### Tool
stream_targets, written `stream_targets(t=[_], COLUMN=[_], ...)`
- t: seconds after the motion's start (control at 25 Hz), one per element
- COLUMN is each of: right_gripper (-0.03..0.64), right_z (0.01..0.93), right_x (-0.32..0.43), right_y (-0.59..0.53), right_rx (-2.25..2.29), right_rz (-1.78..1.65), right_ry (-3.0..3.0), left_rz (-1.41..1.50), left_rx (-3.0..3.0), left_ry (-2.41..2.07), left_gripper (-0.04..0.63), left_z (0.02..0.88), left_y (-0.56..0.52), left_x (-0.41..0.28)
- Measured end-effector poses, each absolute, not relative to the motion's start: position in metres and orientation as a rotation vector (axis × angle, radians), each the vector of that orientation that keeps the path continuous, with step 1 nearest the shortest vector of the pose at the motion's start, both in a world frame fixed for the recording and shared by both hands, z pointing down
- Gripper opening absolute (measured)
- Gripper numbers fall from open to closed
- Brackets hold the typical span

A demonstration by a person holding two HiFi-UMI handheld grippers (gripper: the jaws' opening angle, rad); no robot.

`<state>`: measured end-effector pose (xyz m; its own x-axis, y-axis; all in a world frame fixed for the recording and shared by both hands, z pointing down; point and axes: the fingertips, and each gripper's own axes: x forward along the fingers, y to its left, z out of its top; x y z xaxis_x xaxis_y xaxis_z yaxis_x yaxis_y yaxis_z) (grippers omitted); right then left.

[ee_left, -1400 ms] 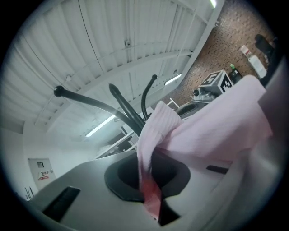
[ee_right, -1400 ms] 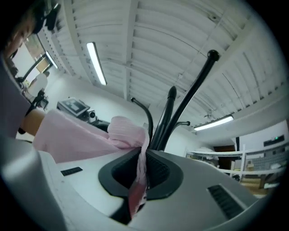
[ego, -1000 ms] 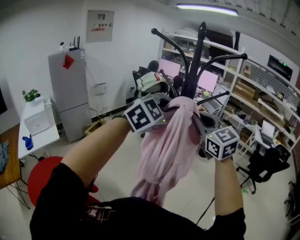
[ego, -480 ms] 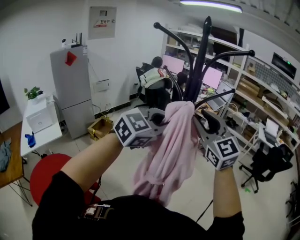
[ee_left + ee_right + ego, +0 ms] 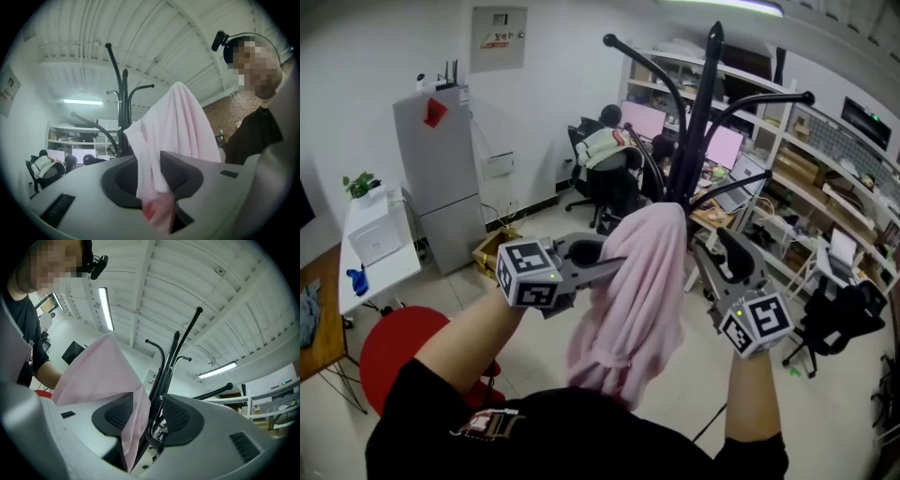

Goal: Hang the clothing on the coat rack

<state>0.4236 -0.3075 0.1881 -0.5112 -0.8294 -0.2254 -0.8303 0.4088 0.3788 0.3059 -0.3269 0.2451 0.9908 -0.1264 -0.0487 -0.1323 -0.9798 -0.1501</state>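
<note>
Left hand-held gripper [image 5: 617, 266] lower than before, jaws opening, pink garment [image 5: 639, 286] between.

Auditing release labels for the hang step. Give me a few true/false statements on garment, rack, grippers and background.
1. The pink cloth garment hangs on the black metal coat rack. True.
2. Nothing lies between the fingers of the right gripper. False: a garment fold lies there while the fingers are opening.
3. The left gripper has garment between its fingers. True; they are opening.
4. The grey refrigerator lies on its side. False: it stands upright against the wall.
</note>
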Motion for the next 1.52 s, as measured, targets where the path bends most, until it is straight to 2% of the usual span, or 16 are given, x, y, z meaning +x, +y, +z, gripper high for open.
stream_targets(t=[0.2, 0.4, 0.48, 0.68, 0.88, 1.12, 1.52], right_gripper=[0.201, 0.201, 0.169, 0.167, 0.167, 0.167, 0.167], right_z=[0.197, 0.201, 0.207, 0.232, 0.253, 0.276, 0.319], right_x=[0.432, 0.441, 0.446, 0.456, 0.453, 0.434, 0.361], right_y=[-0.304, -0.295, -0.288, -0.262, -0.247, -0.229, -0.193], right_rx=[-1.512, -1.538, -1.551, -1.623, -1.700, -1.814, -1.946], right_rz=[0.556, 0.487, 0.440, 0.366, 0.316, 0.246, 0.137], right_ry=[2.650, 2.649, 2.664, 2.678, 2.659, 2.604, 2.534], left_rz=[0.258, 0.333, 0.288, 0.150, 0.134, 0.106, 0.027], left_rx=[-3.086, -2.976, -2.908, -2.841, -2.847, -2.911, -2.965], left_ry=[0.254, 0.530, 0.588, 0.614, 0.606, 0.580, 0.671], left_gripper=[0.209, 0.209, 0.206, 0.206, 0.206, 0.206, 0.206], left_z=[0.248, 0.248, 0.250, 0.263, 0.284, 0.309, 0.346], left_y=[-0.339, -0.363, -0.358, -0.332, -0.325, -0.308, -0.271], left_x=[0.262, 0.211, 0.197, 0.179, 0.163, 0.127, 0.015])
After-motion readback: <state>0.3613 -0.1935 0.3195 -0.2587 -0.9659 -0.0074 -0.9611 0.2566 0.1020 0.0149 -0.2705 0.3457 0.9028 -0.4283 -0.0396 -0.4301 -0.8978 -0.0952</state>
